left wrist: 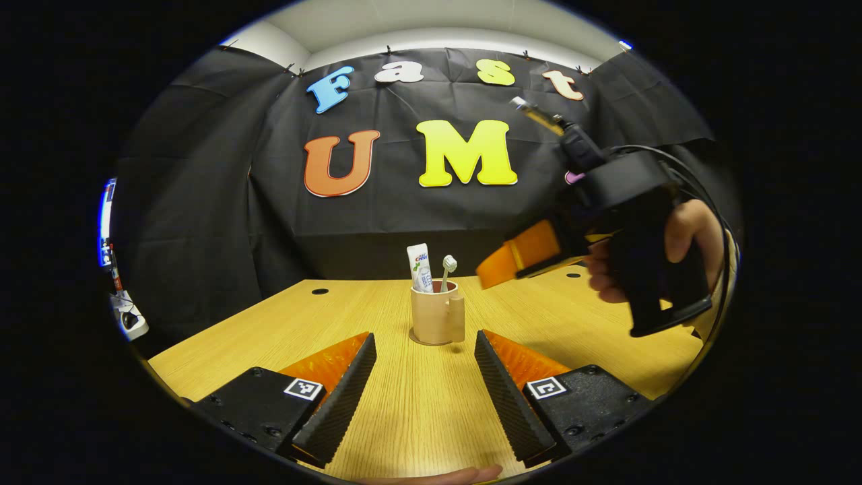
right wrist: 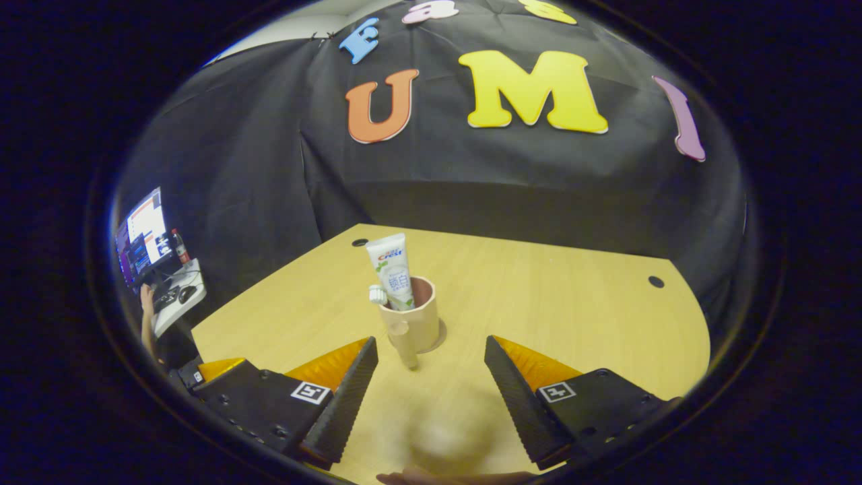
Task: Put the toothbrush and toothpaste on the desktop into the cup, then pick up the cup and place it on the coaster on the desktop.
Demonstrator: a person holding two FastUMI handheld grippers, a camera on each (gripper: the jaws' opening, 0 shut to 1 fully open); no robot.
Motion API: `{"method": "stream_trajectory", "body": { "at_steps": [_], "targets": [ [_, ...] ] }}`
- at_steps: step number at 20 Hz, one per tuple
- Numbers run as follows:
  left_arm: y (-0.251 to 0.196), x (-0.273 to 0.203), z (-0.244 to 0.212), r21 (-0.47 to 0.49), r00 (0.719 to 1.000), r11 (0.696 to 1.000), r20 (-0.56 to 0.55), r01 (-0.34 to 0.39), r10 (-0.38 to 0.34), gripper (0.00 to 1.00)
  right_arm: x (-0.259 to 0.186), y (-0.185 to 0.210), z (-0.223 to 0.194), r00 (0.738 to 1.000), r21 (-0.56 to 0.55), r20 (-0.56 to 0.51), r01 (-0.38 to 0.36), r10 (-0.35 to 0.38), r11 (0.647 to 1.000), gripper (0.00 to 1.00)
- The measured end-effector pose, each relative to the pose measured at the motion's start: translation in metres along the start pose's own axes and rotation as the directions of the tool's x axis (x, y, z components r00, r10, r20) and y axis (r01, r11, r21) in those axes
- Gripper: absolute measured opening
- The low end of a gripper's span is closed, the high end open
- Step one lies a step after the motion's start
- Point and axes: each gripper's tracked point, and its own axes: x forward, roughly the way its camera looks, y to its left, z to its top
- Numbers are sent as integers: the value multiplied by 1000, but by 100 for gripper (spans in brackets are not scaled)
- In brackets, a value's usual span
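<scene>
Wooden and pale, the desktop [left wrist: 377, 316] in the left gripper view carried the cup [left wrist: 438, 315] standing upright straight ahead of our left gripper [left wrist: 424, 377], whose fingers were spread wide apart and held nothing, with the cup well beyond their tips. The toothpaste [left wrist: 419, 267] and the toothbrush [left wrist: 447, 269] both stood in the cup, so we judged the first part of the task as done. A thin darker rim showed under the cup's base, which we took for the coaster [left wrist: 417, 340], though we could not tell it with certainty from here. At the right of this view a hand [left wrist: 680, 246] held the right gripper [left wrist: 518, 259] raised above the desktop and apart from the cup; its fingers lay close together from this angle, but we could not tell how far they were open. In the right gripper view, our right gripper [right wrist: 431, 377] showed its fingers wide apart and empty, the cup [right wrist: 412, 320] near beyond them. From this higher angle the round edge of the coaster [right wrist: 440, 337] came out more clearly behind the cup's base, so we judged the placing also finished, and only the drawing back remained. A monitor [right wrist: 143, 236] stood far off at the left.
</scene>
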Motion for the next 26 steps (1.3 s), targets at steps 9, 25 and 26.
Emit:
{"method": "stream_trajectory", "body": {
  "at_steps": [9, 25, 26],
  "targets": [
    [6, 5, 38, -21, 999, 999, 22, -39, 39, 94, -118, -93, 0, 913, 2, 295, 294, -282, 956, 96],
    [-3, -11, 138, -67, 984, 988, 103, -142, 149, 94, -242, -124, 79, 796, 102, 507, 324, -329, 941, 95],
    [-10, -14, 141, -75, 986, 989, 99, -125, 132, 94, -247, -130, 78, 795, 106, 498, 340, -346, 934, 95]
  ]
}}
